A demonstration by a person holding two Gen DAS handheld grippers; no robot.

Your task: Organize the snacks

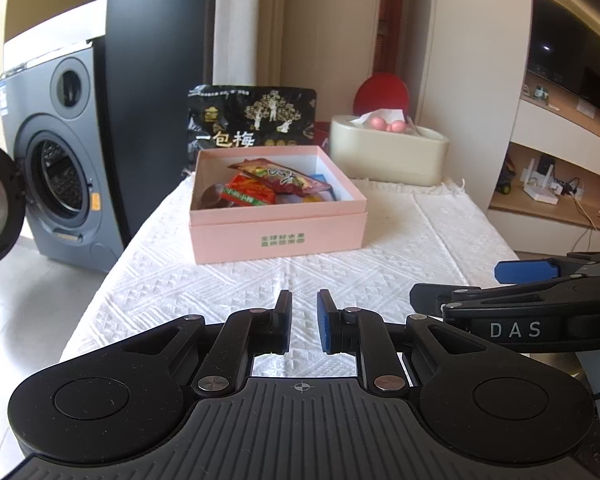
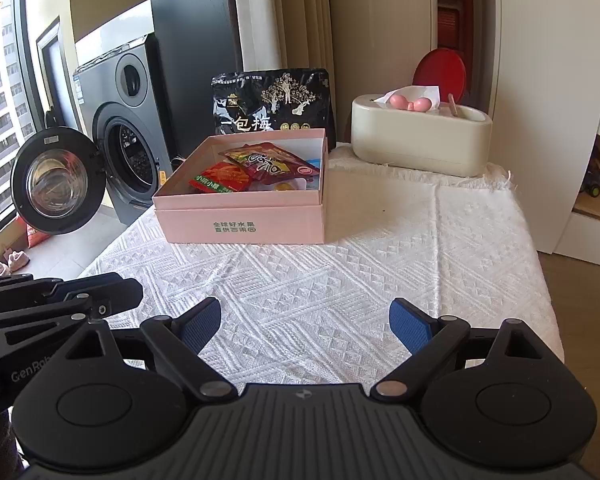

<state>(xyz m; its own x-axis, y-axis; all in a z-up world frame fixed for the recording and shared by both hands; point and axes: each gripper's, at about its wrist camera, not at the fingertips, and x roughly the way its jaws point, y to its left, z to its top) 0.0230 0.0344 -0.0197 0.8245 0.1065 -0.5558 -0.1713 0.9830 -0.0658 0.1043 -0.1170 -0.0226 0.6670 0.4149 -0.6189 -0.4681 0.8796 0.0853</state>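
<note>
- Left wrist view: left tool (image 1: 304, 322) closed down to a narrow gap, nothing between the pads, hovering low over the near end of the bench (image 1: 420, 240). Pink box (image 1: 278, 236) of snack packets (image 1: 278, 184) sits dead ahead, well apart, long side facing the tool. Black plum bag (image 1: 252, 120) stands upright just behind the box. Right tool (image 1: 524, 276) shows at the right edge.
- Right wrist view: right tool (image 2: 305, 326) spread wide, empty. Box (image 2: 242, 226) lies ahead and left of centre; bag (image 2: 274, 100) stands behind it. Left tool looks better lined up with the box.
</note>
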